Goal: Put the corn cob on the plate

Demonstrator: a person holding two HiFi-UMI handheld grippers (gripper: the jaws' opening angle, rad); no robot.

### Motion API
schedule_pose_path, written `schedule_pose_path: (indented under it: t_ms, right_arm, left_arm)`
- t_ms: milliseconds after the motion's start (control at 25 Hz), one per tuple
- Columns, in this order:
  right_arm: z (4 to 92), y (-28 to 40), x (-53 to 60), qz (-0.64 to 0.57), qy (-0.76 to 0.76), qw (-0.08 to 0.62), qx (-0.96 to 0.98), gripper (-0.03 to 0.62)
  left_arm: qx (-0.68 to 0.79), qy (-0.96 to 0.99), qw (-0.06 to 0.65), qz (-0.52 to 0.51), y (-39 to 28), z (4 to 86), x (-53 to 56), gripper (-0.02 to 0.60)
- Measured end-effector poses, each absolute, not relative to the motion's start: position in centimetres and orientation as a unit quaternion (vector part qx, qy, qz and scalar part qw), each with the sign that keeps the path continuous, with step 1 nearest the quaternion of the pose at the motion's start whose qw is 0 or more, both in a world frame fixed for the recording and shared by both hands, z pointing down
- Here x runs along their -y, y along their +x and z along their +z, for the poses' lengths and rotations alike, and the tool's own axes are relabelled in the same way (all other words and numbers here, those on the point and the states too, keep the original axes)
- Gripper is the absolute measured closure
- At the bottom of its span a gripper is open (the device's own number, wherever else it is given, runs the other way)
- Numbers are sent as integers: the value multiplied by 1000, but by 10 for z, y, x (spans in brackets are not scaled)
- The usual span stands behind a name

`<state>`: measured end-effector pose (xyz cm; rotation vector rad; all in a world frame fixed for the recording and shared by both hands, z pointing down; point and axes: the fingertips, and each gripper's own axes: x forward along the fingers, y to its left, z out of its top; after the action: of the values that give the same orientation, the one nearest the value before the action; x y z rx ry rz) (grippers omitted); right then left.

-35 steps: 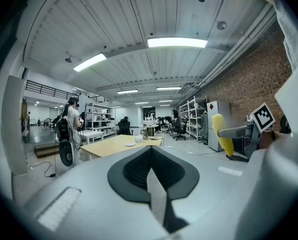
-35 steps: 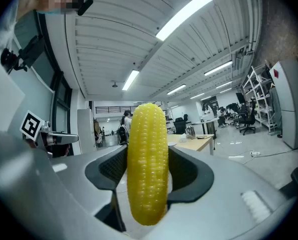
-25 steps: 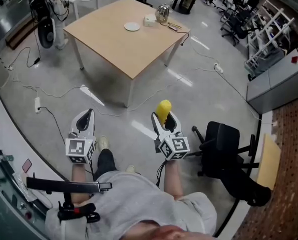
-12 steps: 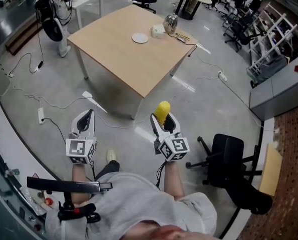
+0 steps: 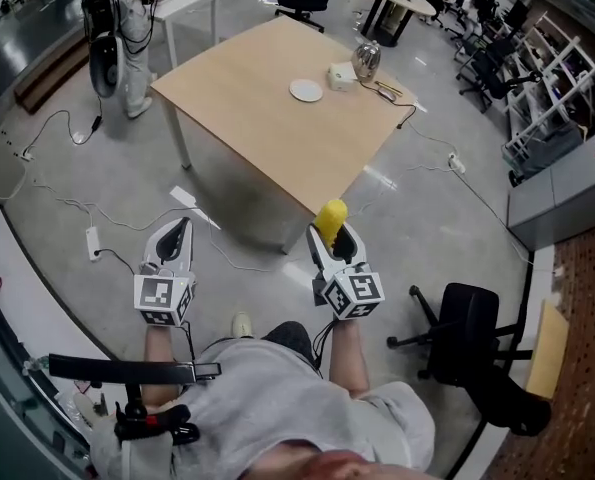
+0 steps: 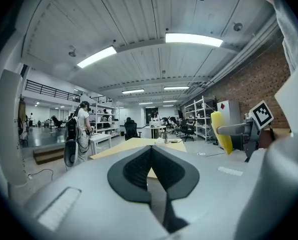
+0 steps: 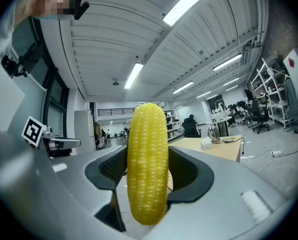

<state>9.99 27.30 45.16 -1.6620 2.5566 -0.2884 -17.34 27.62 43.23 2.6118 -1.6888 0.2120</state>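
Yellow cob [image 5: 330, 218]; plate [image 5: 305, 90] near possible kettle [image 5: 366, 61]

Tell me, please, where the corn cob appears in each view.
Head view: corn cob lower centre, in the right gripper.
Left gripper view: corn cob at the right edge.
Right gripper view: corn cob centre, upright between the jaws.
Shared landmark: the wooden table.

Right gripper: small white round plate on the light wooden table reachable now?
Probably not: the right gripper, shut on the yellow corn cob, hangs over floor short of the table; the plate lies far across it. Nothing blocks.
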Motion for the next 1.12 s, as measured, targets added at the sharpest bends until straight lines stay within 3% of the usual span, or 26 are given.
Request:
schedule_pose_path:
  t_ms: [400, 1120]
  right_arm:
    - [469, 79, -205, -104, -545, 24, -832, 336]
    - [476, 94, -5, -122, -538, 33, -833, 336]
  left_arm:
    - [537, 840, 20, 69, -195, 449, -208, 561]
    - [537, 840, 11, 76, -169, 437, -13, 561]
